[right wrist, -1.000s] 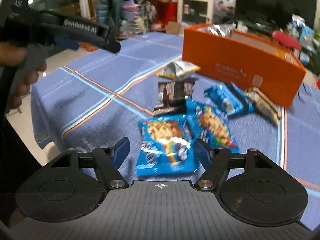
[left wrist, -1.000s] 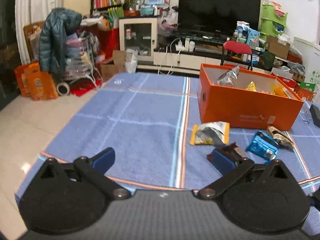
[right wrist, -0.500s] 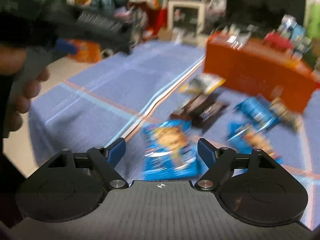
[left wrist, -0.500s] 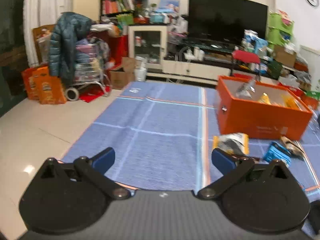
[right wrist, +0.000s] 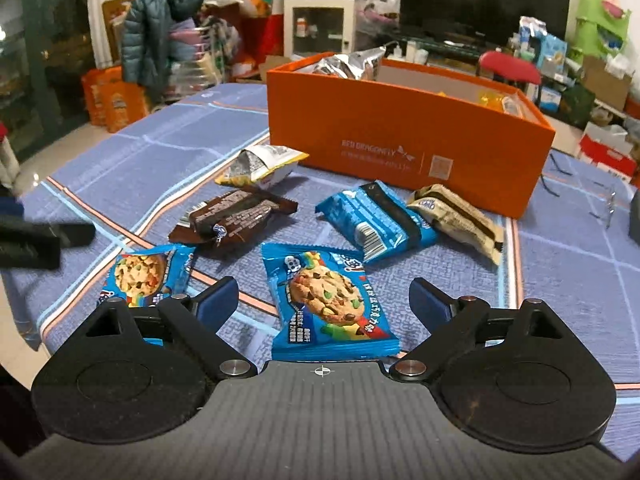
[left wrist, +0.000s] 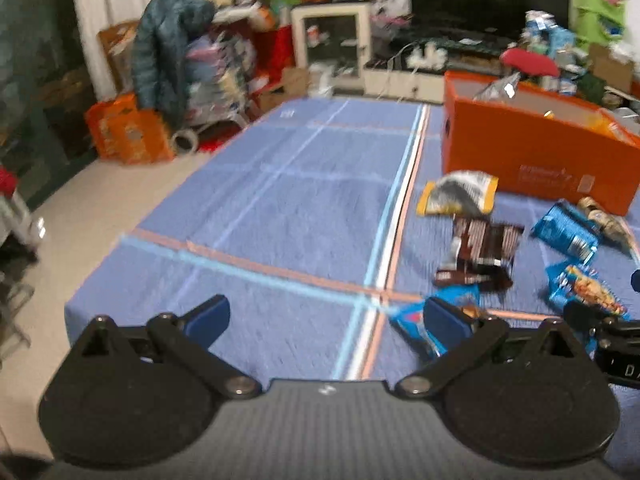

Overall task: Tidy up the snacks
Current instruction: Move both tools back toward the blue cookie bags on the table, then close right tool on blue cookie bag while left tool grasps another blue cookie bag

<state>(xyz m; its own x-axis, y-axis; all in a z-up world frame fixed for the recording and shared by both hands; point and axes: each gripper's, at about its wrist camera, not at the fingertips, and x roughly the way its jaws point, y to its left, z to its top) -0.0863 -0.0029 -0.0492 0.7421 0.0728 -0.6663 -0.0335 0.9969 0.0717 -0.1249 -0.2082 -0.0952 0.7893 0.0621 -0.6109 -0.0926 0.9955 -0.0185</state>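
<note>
Plainly, the cookie packet (right wrist: 330,300) lies flat on the blue tablecloth (right wrist: 160,160) right ahead of the right gripper (right wrist: 324,306), between its two spread fingers, and neither finger seems to touch it. Its long axis runs away from the claw toward the orange box (right wrist: 400,140), so the jaws would close across its shorter width. The right gripper is released and holds nothing. The left gripper (left wrist: 326,322) is also spread and empty, over bare cloth at the table's near edge, with a second cookie packet (left wrist: 424,320) just beside its right finger. The right hand looks the nearer one for the middle packet. The box stands well apart, beyond the brown chocolate wrapper (right wrist: 236,216) and the blue biscuit packet (right wrist: 376,220), with some snacks already inside.
</note>
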